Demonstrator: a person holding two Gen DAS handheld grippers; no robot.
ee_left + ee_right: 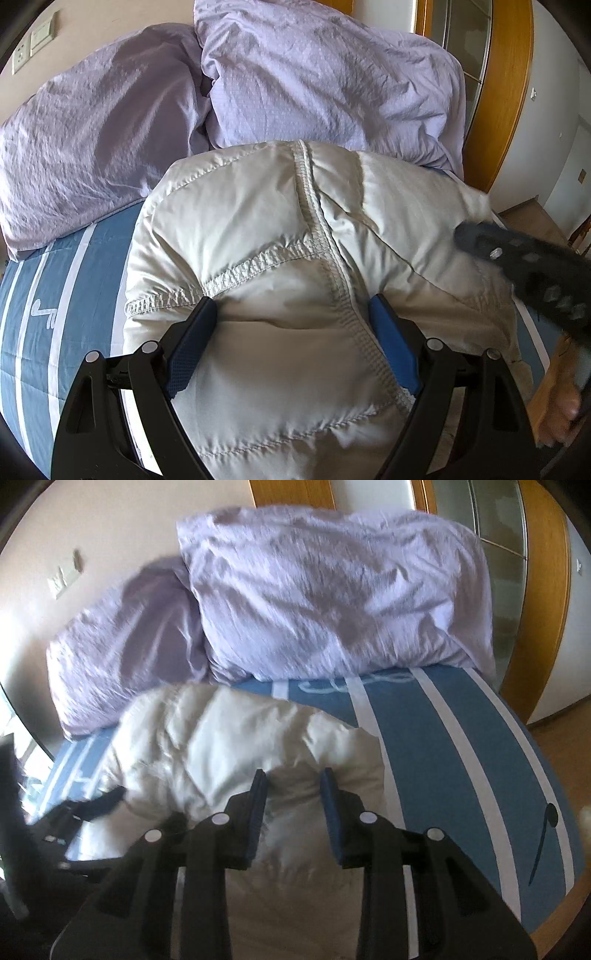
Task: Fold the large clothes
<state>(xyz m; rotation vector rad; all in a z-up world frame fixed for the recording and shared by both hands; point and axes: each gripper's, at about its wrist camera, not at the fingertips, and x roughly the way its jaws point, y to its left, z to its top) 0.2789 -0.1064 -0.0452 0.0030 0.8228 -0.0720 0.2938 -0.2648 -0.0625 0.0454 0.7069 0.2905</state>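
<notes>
Off-white quilted jacket (280, 258) on a blue, white-striped bedsheet (461, 760), beside pale lilac bedding (314, 85).

Cream wall (110, 14), wooden door frame (513, 92); striped bed (461, 757)

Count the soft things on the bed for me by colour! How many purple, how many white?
Purple: 2, a pillow and a bunched duvet.
White: 1, the puffy jacket between the open left gripper and open right gripper.
Total: 3, all on the blue striped bedsheet.
</notes>
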